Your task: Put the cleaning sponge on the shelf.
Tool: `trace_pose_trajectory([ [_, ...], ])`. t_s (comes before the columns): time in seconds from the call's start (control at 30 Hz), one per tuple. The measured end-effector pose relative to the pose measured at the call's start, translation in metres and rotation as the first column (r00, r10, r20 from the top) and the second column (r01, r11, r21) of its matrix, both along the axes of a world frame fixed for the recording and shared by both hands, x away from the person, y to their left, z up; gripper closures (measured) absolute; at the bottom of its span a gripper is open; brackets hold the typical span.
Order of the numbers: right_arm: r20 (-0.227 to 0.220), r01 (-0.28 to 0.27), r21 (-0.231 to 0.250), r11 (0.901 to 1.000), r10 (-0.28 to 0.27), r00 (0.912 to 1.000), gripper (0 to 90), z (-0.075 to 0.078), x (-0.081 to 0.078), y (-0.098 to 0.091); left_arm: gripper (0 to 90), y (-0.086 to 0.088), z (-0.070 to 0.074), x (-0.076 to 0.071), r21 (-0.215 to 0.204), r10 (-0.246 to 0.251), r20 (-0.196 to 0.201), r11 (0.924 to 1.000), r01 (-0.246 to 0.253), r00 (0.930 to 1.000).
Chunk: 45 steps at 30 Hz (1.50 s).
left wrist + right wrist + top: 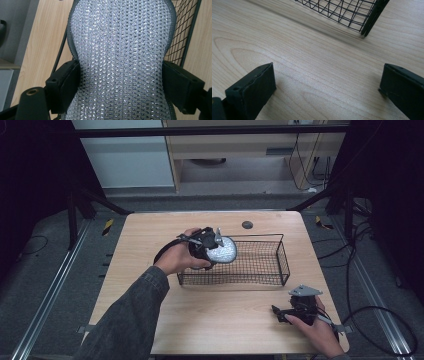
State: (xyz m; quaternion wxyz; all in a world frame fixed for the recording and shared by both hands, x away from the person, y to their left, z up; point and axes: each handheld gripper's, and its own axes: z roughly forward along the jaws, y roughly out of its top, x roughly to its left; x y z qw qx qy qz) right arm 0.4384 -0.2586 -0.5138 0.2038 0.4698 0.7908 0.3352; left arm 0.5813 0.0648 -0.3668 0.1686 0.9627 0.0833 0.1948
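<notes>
Nearest the lens, at the lower right of the high view, the right gripper rests low over the bare wooden table, jaws spread wide and grasping nothing. Farther back, at frame centre, the left gripper is clenched on a silvery mesh pad, held above the left end of the black wire basket. Judging by this, pickup is done; lowering and releasing into the basket seem to remain.

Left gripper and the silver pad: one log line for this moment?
left gripper: shut on silver mesh pad, over left end of wire basket | right gripper: open, empty, low by table front right
</notes>
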Motion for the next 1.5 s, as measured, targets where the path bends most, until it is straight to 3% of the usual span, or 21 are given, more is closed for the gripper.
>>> trace_pose_trajectory([
  [0.43,0.001,-0.001,0.002,1.0,0.001,1.0,0.4,0.0,0.0,0.0,16.5,0.006,-0.011,0.006,-0.006,0.004,-0.018,1.0,-0.004,0.9998],
  [0.83,0.0,0.0,0.003,1.0,0.0,1.0,0.4,0.0,0.0,0.0,12.8,0.004,-0.018,0.012,0.005,0.038,-0.041,0.9993,-0.037,0.9985],
  [1.13,-0.001,0.0,0.003,1.0,0.0,1.0,0.3,0.0,0.0,0.0,4.5,0.007,-0.022,0.014,-0.039,0.065,-0.082,0.9969,-0.068,0.9945],
  [1.3,0.0,-0.001,0.003,1.0,0.001,1.0,0.3,0.0,0.0,0.0,5.7,0.009,-0.02,0.014,-0.071,0.075,-0.085,0.9942,-0.081,0.9935],
  [1.5,0.002,-0.002,0.002,1.0,0.002,1.0,0.4,0.0,0.0,0.0,6.5,0.011,-0.018,0.012,-0.079,0.075,-0.082,0.9935,-0.081,0.9938],
])
